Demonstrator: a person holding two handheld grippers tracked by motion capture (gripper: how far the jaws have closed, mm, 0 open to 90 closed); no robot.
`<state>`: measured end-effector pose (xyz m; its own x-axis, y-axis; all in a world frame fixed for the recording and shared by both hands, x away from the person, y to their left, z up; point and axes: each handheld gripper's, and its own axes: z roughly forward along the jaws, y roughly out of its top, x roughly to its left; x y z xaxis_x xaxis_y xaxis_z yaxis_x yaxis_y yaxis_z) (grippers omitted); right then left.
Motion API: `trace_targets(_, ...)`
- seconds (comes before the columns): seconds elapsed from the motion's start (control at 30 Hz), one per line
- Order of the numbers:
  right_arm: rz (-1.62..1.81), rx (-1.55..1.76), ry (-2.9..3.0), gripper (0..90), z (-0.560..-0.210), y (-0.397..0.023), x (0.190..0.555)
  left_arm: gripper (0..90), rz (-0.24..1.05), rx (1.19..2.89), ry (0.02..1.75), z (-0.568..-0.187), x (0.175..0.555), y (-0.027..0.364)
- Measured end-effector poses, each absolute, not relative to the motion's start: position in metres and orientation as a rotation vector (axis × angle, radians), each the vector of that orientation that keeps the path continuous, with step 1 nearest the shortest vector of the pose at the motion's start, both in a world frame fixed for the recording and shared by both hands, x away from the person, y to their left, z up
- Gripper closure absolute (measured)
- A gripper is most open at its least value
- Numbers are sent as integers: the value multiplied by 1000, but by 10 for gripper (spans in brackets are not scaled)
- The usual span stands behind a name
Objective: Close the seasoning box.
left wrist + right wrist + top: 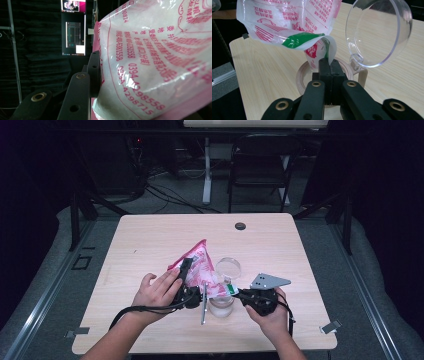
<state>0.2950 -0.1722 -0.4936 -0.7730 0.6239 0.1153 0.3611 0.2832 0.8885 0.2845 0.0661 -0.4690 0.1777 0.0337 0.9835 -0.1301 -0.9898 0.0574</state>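
Note:
A pink-and-white printed bag (200, 265) of white contents hangs tilted over a clear jar (221, 306) near the table's front. The jar's round clear lid (228, 267) stands hinged open behind it. My left gripper (186, 266) is shut on the bag's raised rear edge. In the left gripper view the bag (155, 60) bulges right beside my left gripper (97, 65). My right gripper (235, 292) is shut on the bag's lower mouth corner. In the right gripper view my right gripper (329, 62) pinches that corner just over the jar's wooden rim (300, 75), with the bag (287, 20) above and the lid (377, 32) to the right.
A thin grey metal utensil (203, 306) lies on the wooden table (150, 240) just left of the jar. A black round grommet (240, 226) sits near the far edge. Beyond the table stand a folding chair (260, 165) and a white desk leg (206, 170).

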Motion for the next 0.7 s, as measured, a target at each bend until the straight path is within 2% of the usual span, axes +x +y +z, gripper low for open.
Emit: trace_targets(0.7, 1476, 909, 2302, 900, -494, -172, 295, 681, 1967, 2309, -150, -466, 284, 63)
